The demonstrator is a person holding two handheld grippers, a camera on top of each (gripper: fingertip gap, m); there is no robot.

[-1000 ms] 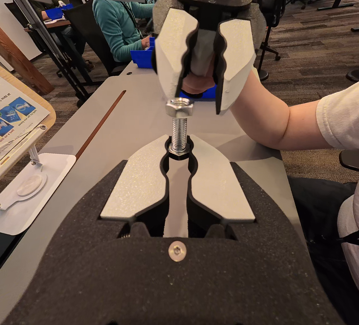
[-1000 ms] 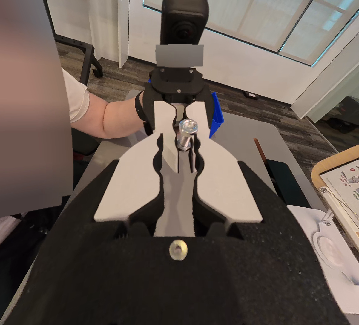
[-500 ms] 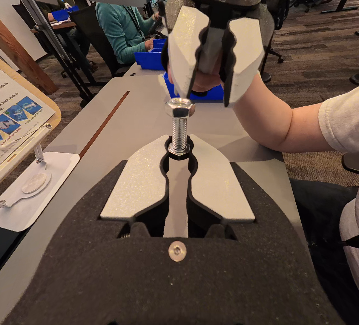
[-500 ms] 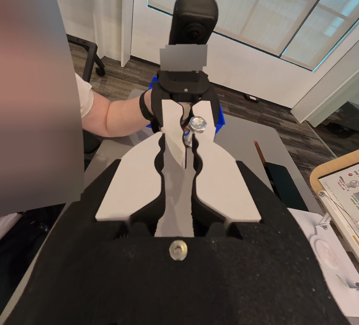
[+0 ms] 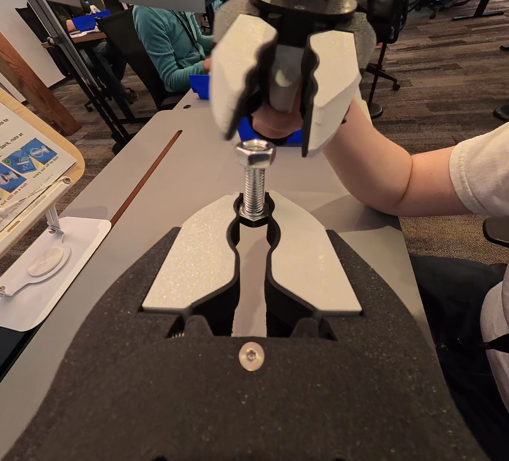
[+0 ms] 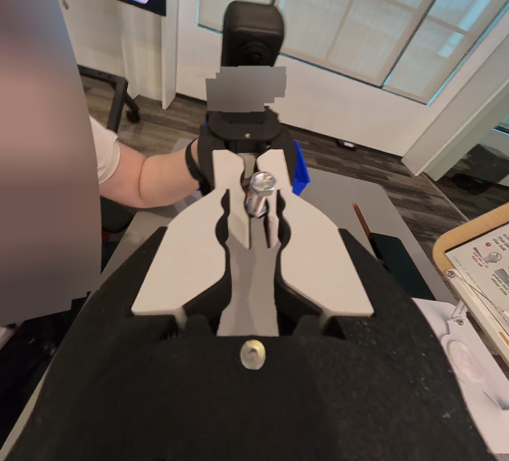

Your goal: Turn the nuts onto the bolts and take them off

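Left wrist view: left tool (image 5: 253,216) clamps bolt (image 5: 254,191); right tool (image 5: 265,142) parted above nut (image 5: 255,157).

A grey table (image 5: 192,169) with rounded corners is seen in both wrist views. A narrow brown slot (image 5: 146,177) is cut into its top near one edge. A white stand base (image 5: 55,263) with a round pad is set on that same side, and a wooden-framed instruction board (image 5: 30,169) is carried tilted on it. A blue bin (image 5: 199,85) is placed at the far end of the table, partly hidden. Beyond the table, patterned carpet (image 5: 440,75) is laid.
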